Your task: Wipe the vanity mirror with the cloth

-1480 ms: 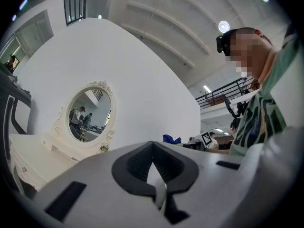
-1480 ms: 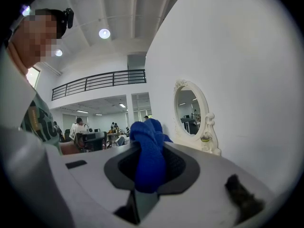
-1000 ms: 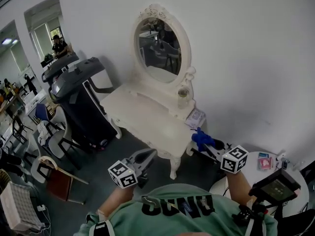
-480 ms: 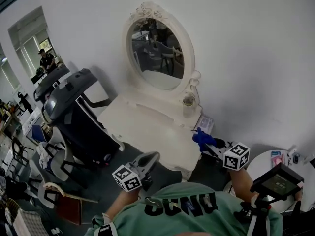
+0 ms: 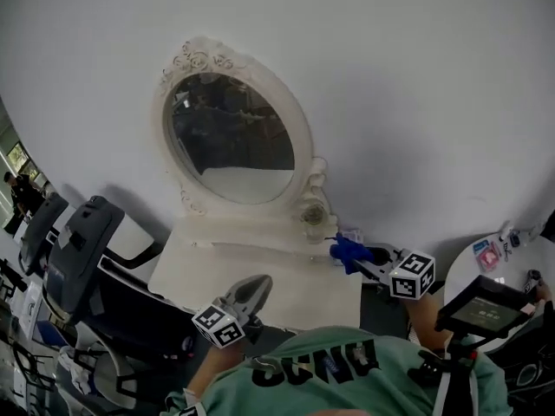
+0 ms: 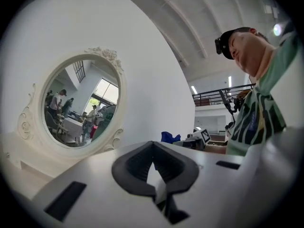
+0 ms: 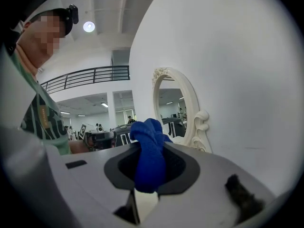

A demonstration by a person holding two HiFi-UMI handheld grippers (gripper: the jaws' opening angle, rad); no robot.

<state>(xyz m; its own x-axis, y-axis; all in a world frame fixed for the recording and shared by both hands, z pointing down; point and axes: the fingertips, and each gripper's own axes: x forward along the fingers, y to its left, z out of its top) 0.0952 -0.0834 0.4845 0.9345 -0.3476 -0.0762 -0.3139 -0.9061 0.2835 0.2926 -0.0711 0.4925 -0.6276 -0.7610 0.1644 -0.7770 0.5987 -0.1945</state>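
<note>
The oval vanity mirror [image 5: 230, 139] in its carved white frame stands on the white dressing table [image 5: 260, 271] against the wall. It also shows in the left gripper view as the mirror [image 6: 78, 106] and in the right gripper view as the mirror [image 7: 173, 110]. My right gripper [image 5: 345, 251] is shut on a bunched blue cloth [image 7: 148, 153], held right of the table near the mirror's base. The cloth [image 5: 347, 250] sticks out past the jaws. My left gripper [image 5: 251, 289] hangs over the table's front edge, shut with nothing in it.
A small jar [image 5: 312, 224] stands at the mirror's right foot. A dark treadmill [image 5: 82, 250] sits left of the table. A round white side table [image 5: 507, 263] with small items and a tripod-mounted screen [image 5: 481, 310] are at the right.
The view has swung so the mirror and table now sit closer and more square ahead. Both grippers have come nearer the table; the right one still holds the cloth.
</note>
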